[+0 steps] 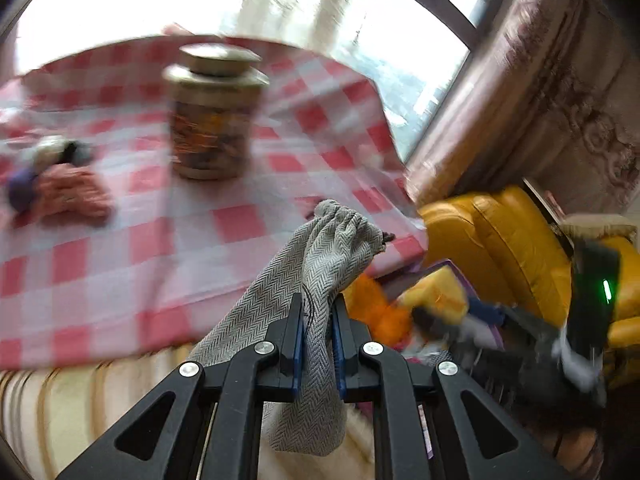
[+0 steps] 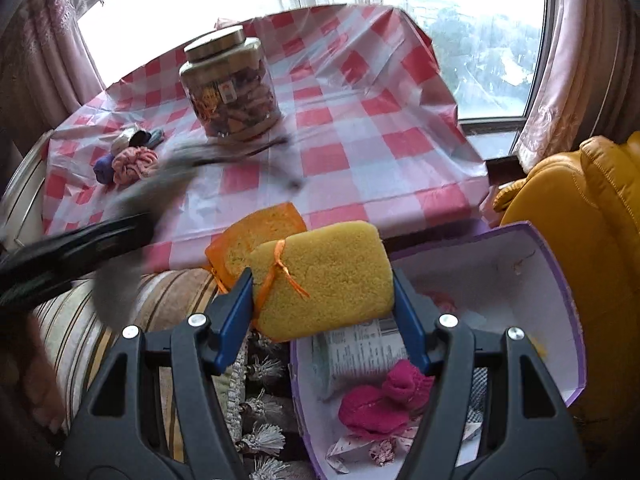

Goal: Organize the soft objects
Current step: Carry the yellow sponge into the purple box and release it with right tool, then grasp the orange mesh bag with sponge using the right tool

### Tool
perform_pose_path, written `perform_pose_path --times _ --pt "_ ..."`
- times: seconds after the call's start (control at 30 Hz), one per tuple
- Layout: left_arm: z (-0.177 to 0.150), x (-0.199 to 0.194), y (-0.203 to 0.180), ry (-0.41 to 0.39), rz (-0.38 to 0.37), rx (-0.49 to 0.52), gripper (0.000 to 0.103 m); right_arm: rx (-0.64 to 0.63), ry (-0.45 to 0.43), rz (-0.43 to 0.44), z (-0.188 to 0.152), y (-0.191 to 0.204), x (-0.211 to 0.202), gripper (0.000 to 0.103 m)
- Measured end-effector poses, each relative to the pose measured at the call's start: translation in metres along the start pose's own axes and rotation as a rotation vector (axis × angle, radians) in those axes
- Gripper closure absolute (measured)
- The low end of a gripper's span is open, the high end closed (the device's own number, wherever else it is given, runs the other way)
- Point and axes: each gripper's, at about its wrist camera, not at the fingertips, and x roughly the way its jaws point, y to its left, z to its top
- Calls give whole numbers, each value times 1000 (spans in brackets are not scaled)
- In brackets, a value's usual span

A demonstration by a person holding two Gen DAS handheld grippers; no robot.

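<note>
My left gripper (image 1: 316, 320) is shut on a grey herringbone drawstring pouch (image 1: 320, 264) and holds it off the near table edge; it shows blurred in the right wrist view (image 2: 120, 240). My right gripper (image 2: 324, 300) is shut on a yellow sponge (image 2: 324, 280) tied with orange ribbon, with an orange sponge (image 2: 248, 236) behind it, above a purple-rimmed white box (image 2: 520, 264). The box holds a pink sock (image 2: 380, 404) and a printed packet (image 2: 356, 352). Scrunchies (image 2: 128, 160) lie at the table's left, also in the left wrist view (image 1: 60, 188).
A lidded jar (image 2: 232, 84) of snacks stands mid-table on the red checked cloth (image 2: 360, 152), also in the left wrist view (image 1: 212, 116). A yellow leather armchair (image 2: 592, 220) is at the right. A striped cushion (image 2: 80, 328) lies below the table edge.
</note>
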Motion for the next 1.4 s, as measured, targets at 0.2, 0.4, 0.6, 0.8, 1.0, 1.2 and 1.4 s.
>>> perform_pose_path --times 0.2,0.4,0.6,0.8,1.0,1.2,1.4 --pt "11 106 -6 275 52 57 91 16 4 -6 0 -6 6 35" --pt "18 113 -3 239 72 60 95 32 -36 -53 3 -32 -19 35" --pt "30 116 9 200 106 35 96 78 -69 -141 -4 -73 -49 37" --pt "35 114 16 181 138 35 96 116 -73 -219 -10 -108 -67 38" --pt "40 84 20 73 133 -5 95 119 4 -257 -26 -124 -53 38" --pt "49 40 -1 -71 96 40 95 122 24 -241 -33 -122 -42 38" --pt "38 23 -37 -42 -124 64 95 102 29 -304 -34 -121 -43 29"
